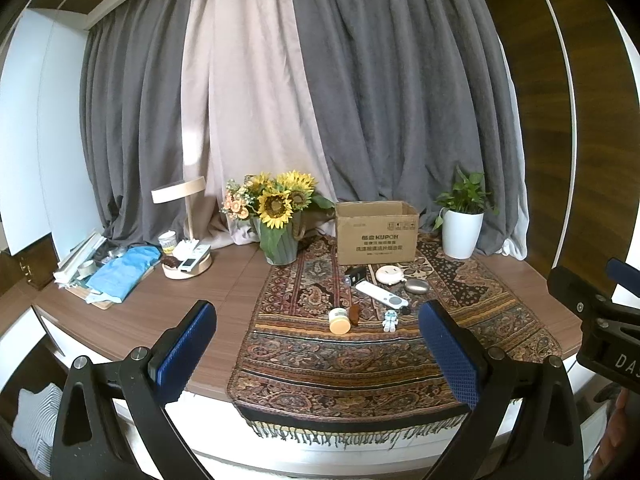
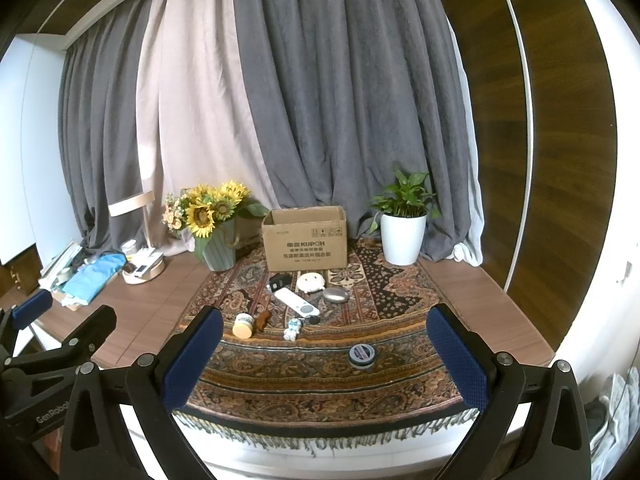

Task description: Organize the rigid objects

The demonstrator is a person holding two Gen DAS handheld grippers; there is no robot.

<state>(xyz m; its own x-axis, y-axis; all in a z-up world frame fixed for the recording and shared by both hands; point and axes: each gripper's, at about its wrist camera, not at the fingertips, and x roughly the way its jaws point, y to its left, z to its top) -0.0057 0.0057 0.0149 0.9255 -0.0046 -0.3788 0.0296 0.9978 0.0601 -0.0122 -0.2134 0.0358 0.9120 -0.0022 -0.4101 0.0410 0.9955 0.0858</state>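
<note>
Several small objects lie on a patterned rug (image 1: 480,312): a white remote (image 1: 381,294), a round white case (image 1: 389,274), a silver oval (image 1: 416,285), a black box (image 1: 355,274), a yellow-lidded jar (image 1: 339,321), a brown piece (image 1: 354,314) and a white robot figure (image 1: 389,320). An open cardboard box (image 1: 376,232) stands behind them. My left gripper (image 1: 318,346) hangs open before the table edge, holding nothing. In the right wrist view my right gripper (image 2: 326,350) is open too, with a round dark tin (image 2: 361,355) lying on the rug (image 2: 400,296) between its fingers, further off.
A sunflower vase (image 1: 278,220) stands left of the box, a white potted plant (image 1: 463,226) to its right. At far left are a desk lamp (image 1: 184,216), a tray with a remote (image 1: 188,266), and blue cloth over books (image 1: 120,270). Grey curtains hang behind.
</note>
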